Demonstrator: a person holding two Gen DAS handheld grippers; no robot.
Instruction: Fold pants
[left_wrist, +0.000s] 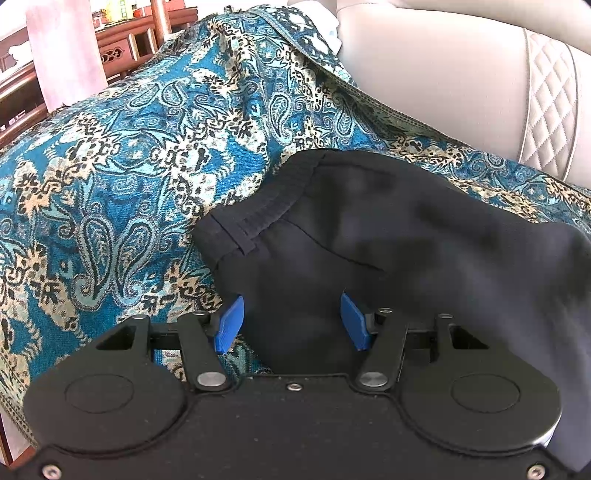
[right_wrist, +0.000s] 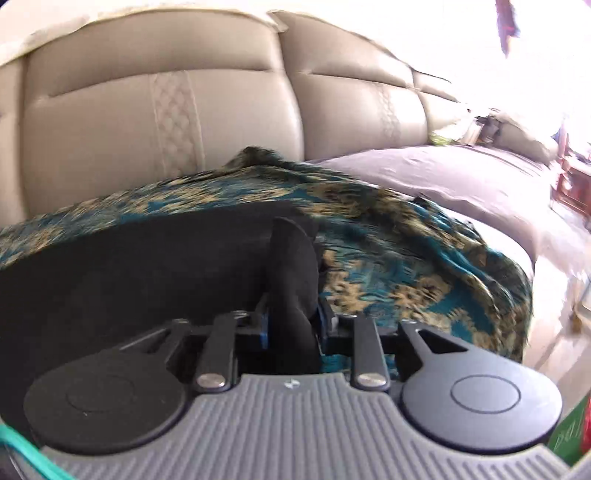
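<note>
**Pants on a patterned throw**

Black pants lie on a teal paisley throw over a beige sofa. Left gripper gapes wide around fabric; right gripper pinches a bunched fold. Wooden furniture stands behind.

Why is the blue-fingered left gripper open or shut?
Open: the left gripper has its blue fingers spread wide, with the black fabric pants lying between them, unpinched.

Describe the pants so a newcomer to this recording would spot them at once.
Start at the beige leather sofa, then the teal paisley throw spread over its seat. The pants lie on that throw: plain black fabric with a ribbed elastic waistband, the only unpatterned dark item there.
</note>
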